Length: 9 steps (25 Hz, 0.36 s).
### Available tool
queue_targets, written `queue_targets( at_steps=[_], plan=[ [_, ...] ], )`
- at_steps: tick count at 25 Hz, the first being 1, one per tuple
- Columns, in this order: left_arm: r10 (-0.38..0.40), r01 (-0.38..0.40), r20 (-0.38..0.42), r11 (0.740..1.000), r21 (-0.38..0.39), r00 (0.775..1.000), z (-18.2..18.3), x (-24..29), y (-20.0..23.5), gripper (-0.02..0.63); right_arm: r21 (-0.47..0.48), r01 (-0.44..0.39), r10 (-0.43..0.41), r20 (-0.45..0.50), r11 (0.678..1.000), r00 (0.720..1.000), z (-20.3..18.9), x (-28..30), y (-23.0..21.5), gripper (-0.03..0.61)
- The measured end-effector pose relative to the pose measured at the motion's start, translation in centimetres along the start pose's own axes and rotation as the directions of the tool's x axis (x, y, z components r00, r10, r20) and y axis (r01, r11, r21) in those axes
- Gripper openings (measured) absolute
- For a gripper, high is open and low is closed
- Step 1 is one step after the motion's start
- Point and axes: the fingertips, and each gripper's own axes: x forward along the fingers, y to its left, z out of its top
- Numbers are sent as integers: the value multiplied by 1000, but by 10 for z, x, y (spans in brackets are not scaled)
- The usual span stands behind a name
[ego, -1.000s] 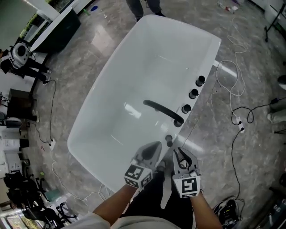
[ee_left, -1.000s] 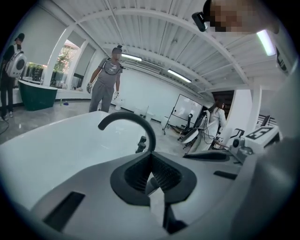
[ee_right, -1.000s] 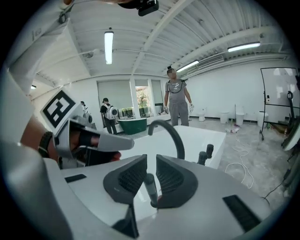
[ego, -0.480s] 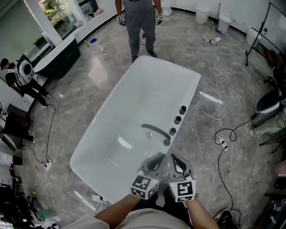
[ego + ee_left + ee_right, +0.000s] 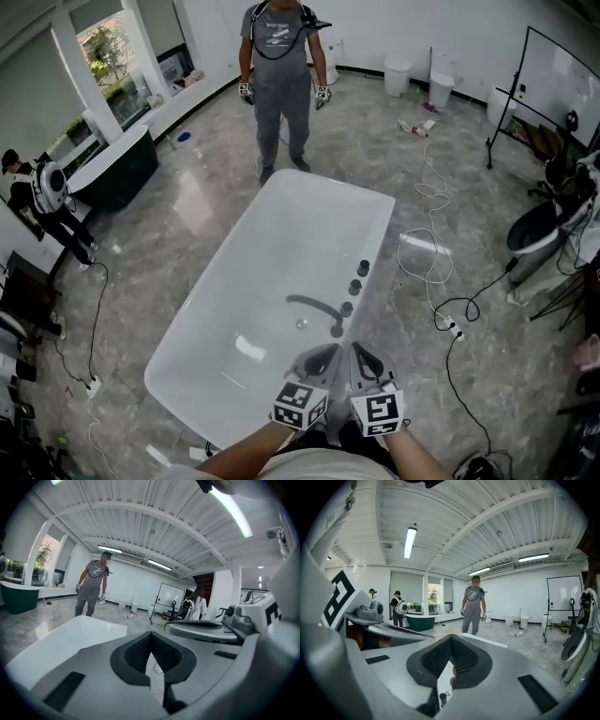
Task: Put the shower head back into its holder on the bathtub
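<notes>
Both tongs have lifted clear of the near right rim of the bathtub (image 5: 281,253), my left gripper (image 5: 322,354) and right gripper (image 5: 362,354) closed and empty, and what I take for the shower head (image 5: 442,698) sits there below, so I should withdraw straight, brushing nothing.

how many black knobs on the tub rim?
3, along the bathtub rim at right: far knob, middle knob, near knob. The left gripper and right gripper cover the nearest rim; more possible.
</notes>
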Motion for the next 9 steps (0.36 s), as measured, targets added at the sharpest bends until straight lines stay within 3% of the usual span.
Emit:
queue_targets(
  at_steps=[9],
  plan=[
    [-19, 19, 4, 1000, 15, 1000, 4, 5, -13, 5, 1, 9, -9, 22, 1000, 1000, 11, -7, -2, 12]
  ],
)
